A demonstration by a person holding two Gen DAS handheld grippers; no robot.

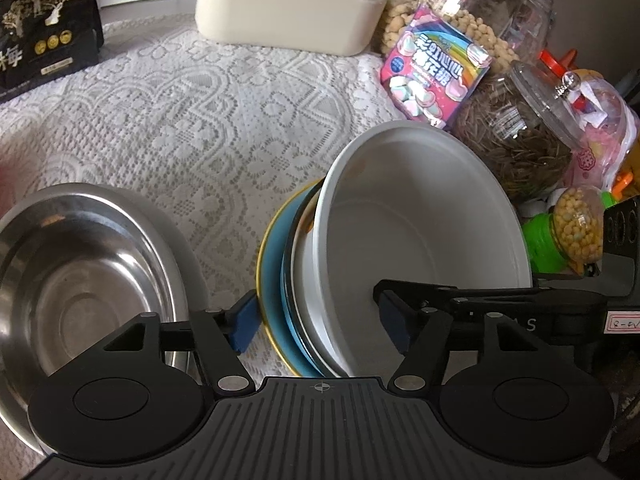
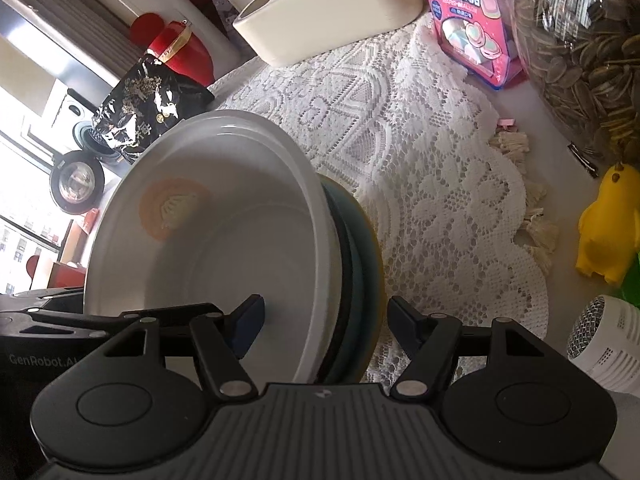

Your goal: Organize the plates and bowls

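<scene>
A stack stands tilted on edge on the lace cloth: a white bowl (image 1: 420, 240) in front, a dark-rimmed plate behind it, then a blue plate with a yellow rim (image 1: 272, 280). My left gripper (image 1: 320, 320) is open and straddles the stack, one pad beside the blue plate and one inside the bowl. My right gripper (image 2: 328, 326) is shut on the same stack, one pad inside the white bowl (image 2: 240, 220), the other behind the blue plate (image 2: 360, 260). A steel bowl (image 1: 80, 260) lies to the left.
A cream holder (image 1: 288, 12) stands at the back, a black bag (image 1: 44, 28) at back left. A marshmallow bag (image 1: 432, 68) and seed jars (image 1: 520, 140) crowd the right side. A yellow toy (image 2: 608, 224) and a white mesh device (image 2: 608, 340) sit right of the cloth.
</scene>
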